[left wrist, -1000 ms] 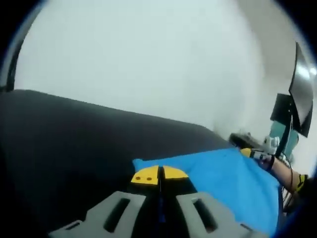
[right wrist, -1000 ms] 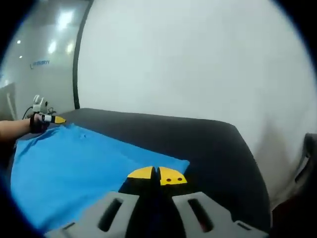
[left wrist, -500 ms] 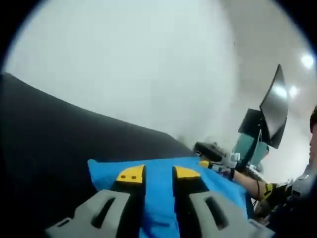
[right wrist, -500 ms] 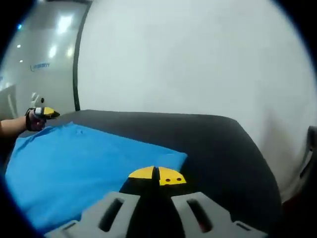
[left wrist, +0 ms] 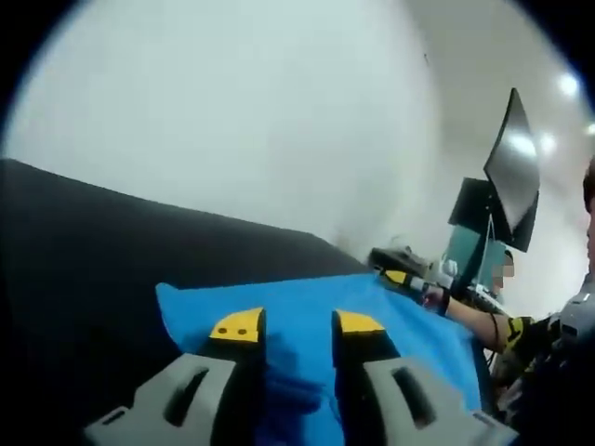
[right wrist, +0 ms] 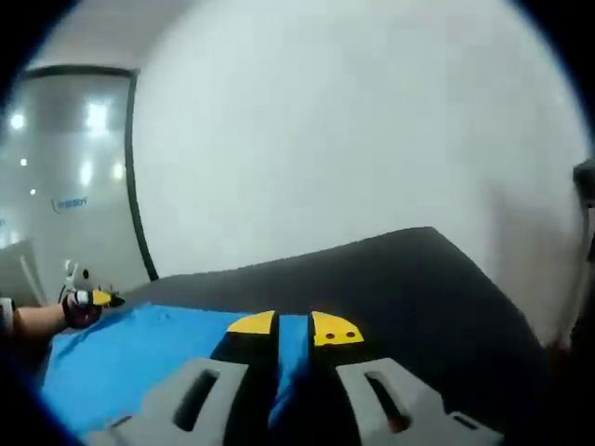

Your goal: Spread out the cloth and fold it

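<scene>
A blue cloth (left wrist: 307, 302) lies spread flat on the black table (left wrist: 84, 251). My left gripper (left wrist: 297, 325) stands open over the cloth's near-left corner, and blue fabric shows between its yellow tips. Across the cloth, the right gripper (left wrist: 402, 277) sits at the other corner, held by a hand. In the right gripper view the blue cloth (right wrist: 139, 348) stretches off to the left on the black table (right wrist: 409, 279). My right gripper (right wrist: 294, 327) is open by a narrow gap with cloth showing in it. The left gripper (right wrist: 93, 299) is at the far left corner.
A white wall (left wrist: 232, 121) rises behind the table. A dark monitor (left wrist: 513, 172) on a stand and a teal object (left wrist: 465, 265) are at the right, with a person's arm (left wrist: 479, 321) there. The table edge (right wrist: 507, 307) drops off at the right.
Both grippers have let go of the cloth corners: the left opened first and the right's jaws have just parted. The cloth now lies flat, and the right view has tilted upward.
</scene>
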Demonstrator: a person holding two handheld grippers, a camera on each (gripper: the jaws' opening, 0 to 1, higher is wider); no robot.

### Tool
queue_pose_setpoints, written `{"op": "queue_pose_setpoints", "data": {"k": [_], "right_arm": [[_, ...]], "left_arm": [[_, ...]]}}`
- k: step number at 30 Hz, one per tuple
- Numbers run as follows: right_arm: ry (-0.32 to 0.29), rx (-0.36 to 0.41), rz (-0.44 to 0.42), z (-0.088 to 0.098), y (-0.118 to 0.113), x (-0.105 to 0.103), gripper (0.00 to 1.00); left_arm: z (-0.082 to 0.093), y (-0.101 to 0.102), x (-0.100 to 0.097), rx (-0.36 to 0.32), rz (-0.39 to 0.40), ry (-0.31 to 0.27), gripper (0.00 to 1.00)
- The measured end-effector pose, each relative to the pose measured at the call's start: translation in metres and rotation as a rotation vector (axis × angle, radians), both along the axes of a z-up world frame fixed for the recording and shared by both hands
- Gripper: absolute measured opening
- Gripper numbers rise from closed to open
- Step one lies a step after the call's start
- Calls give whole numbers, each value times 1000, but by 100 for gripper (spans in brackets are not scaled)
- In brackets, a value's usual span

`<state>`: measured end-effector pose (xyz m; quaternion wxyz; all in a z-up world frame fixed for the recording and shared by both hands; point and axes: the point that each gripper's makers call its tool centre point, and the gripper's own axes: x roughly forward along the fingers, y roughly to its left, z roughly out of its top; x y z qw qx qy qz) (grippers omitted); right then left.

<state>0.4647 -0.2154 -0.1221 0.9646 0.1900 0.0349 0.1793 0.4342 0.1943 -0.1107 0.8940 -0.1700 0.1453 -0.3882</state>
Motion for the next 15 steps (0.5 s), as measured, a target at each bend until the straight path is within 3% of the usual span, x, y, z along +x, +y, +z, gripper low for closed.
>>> {"op": "queue_pose_setpoints", "data": {"k": [3, 6, 7, 9, 11, 12, 13, 15], "right_arm": [[-4, 19, 19, 4, 7, -5, 9], [-4, -30, 38, 1, 13, -7, 10], [1, -31, 34, 1, 14, -6, 13], [42, 47, 2, 3, 9, -1, 18], [38, 65, -1, 12, 8, 1, 15], [26, 41, 0, 16, 11, 2, 14], [39, -59, 18, 15, 14, 2, 14], [64, -183, 35, 14, 19, 1, 14]], "left_arm": [[-4, 3, -1, 29, 5, 12, 27], [-4, 9, -1, 38, 27, 35, 26], [4, 9, -2, -26, 27, 58, 27], [23, 11, -4, -138, 35, 86, 28], [38, 17, -1, -165, 68, 42, 28], [38, 17, 0, -140, 76, 41, 28], [35, 18, 3, -95, 86, 36, 27], [23, 15, 5, -25, 91, 74, 27]]}}
